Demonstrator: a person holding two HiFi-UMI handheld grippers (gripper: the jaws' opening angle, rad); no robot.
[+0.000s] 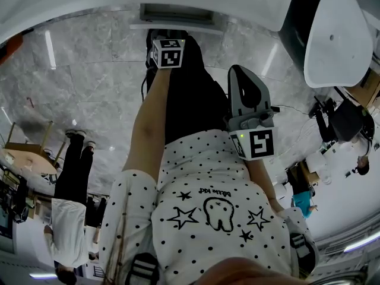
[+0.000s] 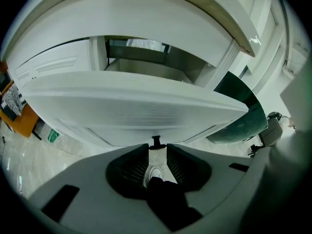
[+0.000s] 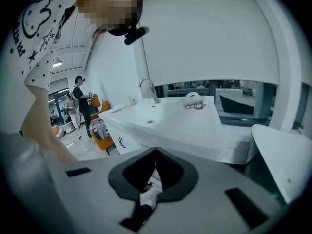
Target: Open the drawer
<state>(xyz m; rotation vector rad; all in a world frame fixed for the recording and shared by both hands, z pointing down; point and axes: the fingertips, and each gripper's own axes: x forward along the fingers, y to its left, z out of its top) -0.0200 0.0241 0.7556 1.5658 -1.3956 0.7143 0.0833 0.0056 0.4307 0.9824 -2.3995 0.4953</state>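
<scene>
Looking steeply down, the head view shows a person in a spotted white shirt holding both grippers out in front. The left gripper (image 2: 157,150) reaches toward 12 o'clock, where a white drawer (image 2: 136,106) sits under a curved white countertop (image 2: 146,13). In the left gripper view the drawer front appears to stand out from the cabinet, with a dark opening behind it at 12 o'clock. Its small black handle (image 2: 156,141) is at the centre, just past the jaw tips. The jaws are spread and grip nothing; only floor and the person's shoe (image 2: 155,173) show through the gap. The right gripper (image 3: 155,152), at 3 o'clock in the head view, has its jaws pressed together and holds nothing. It faces a white sink counter (image 3: 165,121). The drawer seems partly open, so the step in hand is probably the pull, though the handle is not held. Next, the left jaws would need to close on the handle, then draw straight back toward the person.
</scene>
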